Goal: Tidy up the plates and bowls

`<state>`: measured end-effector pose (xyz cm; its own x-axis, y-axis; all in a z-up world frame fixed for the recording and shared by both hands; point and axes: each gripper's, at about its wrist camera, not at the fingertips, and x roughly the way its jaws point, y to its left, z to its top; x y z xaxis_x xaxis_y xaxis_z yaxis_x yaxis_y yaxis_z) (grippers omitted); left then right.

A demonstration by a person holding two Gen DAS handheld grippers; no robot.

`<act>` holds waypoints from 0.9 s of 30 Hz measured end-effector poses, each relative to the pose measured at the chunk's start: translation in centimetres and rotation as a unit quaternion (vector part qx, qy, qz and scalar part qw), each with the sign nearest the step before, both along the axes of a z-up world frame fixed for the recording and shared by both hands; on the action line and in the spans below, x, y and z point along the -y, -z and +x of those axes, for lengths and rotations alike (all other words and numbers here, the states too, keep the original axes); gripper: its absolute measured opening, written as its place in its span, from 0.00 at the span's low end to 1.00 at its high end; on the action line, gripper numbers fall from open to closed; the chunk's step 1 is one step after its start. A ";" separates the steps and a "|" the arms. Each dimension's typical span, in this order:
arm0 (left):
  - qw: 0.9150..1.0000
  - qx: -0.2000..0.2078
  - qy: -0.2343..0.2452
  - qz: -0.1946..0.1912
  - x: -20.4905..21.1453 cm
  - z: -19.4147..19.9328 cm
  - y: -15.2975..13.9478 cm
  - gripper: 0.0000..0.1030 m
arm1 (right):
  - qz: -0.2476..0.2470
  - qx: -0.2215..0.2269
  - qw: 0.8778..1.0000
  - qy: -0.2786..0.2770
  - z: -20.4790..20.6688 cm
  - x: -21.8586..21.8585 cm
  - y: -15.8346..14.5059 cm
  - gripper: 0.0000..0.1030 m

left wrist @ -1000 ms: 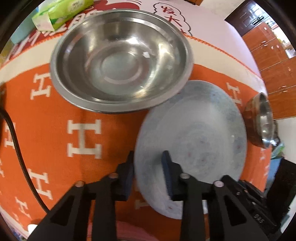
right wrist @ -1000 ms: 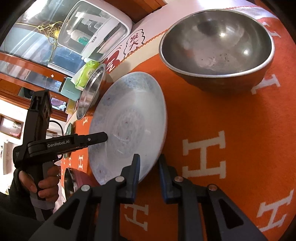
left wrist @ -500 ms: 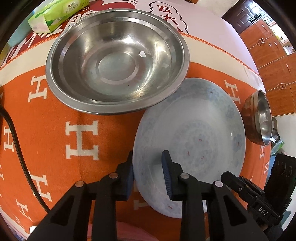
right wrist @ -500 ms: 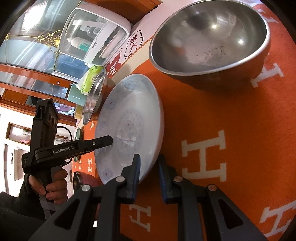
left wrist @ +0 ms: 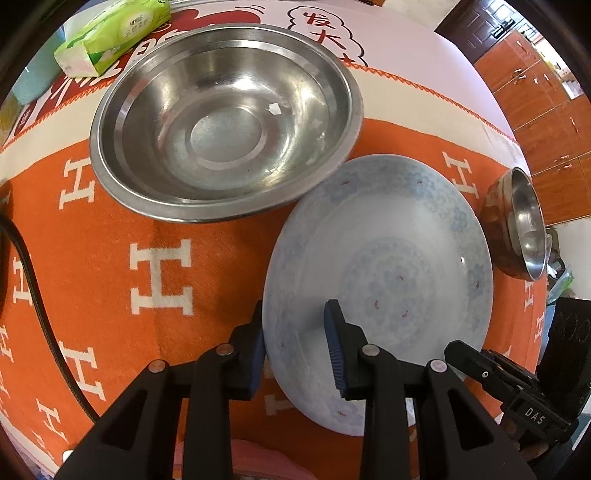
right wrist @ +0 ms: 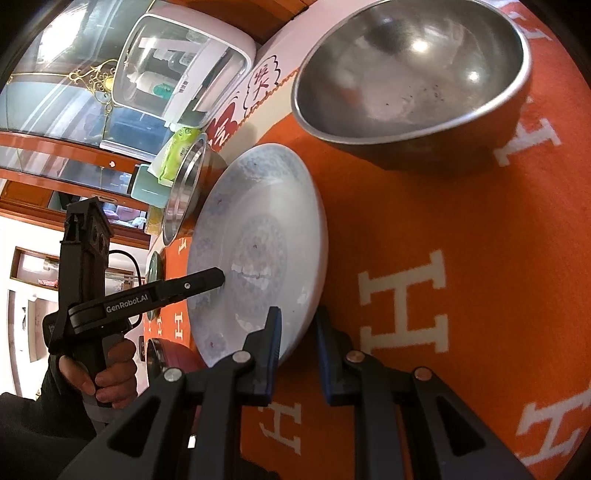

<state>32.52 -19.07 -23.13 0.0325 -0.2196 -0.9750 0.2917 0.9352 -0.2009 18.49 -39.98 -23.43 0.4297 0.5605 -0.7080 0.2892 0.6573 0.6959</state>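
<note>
I see a round white plate with a pale blue flower pattern (left wrist: 384,266) on the orange cloth with white H letters (left wrist: 110,266). My two claws hold it from two sides. My left gripper (left wrist: 295,347) has one blue pad under the plate's rim and the other pad on top, inside the plate, so it pinches the rim. My right gripper (right wrist: 297,350) does the same at another edge: one pad lies on the inside of the plate and the other sits at its outer side, and its jaws are pressed close on the thin rim. In the right wrist view I can see the left gripper from the side, black, with a person's hand (right wrist: 107,376) around its handle.

The far edge of the plate sits just beside a big wide shiny steel bowl (left wrist: 225,122), and I cannot tell if they touch. A smaller, deeper steel bowl (right wrist: 413,74) stands on the cloth on the other side of the plate, a little apart from it. Behind the big bowl lies a green pack of tissues (left wrist: 110,33) on a white part of the table cover with red writing. A black cable (left wrist: 33,280) runs over the cloth on the left
</note>
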 end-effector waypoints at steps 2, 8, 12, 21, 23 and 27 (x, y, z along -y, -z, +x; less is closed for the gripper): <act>1.000 0.004 0.006 0.004 0.6 -0.4 -0.3 0.27 | 0.009 -0.004 1.000 0.005 -0.5 0.2 0.0 0.17; 0.999 0.014 0.034 0.008 2.4 -1.9 -1.4 0.26 | 0.017 -0.017 1.000 0.018 -2.1 0.7 -0.4 0.17; 0.999 0.011 0.043 0.001 3.2 -3.3 -2.0 0.26 | 0.022 -0.023 0.999 0.025 -3.4 1.2 -0.7 0.17; 0.997 0.021 0.078 0.001 4.7 -6.7 -4.0 0.27 | 0.013 0.003 0.999 0.039 -6.0 1.9 -2.7 0.17; 0.996 0.027 0.087 -0.002 4.9 -7.4 -4.7 0.26 | 0.012 0.013 0.999 0.044 -6.6 2.1 -3.2 0.17; 0.995 0.039 0.096 -0.009 5.4 -8.9 -5.9 0.26 | 0.005 0.031 0.999 0.043 -7.9 2.5 -4.3 0.17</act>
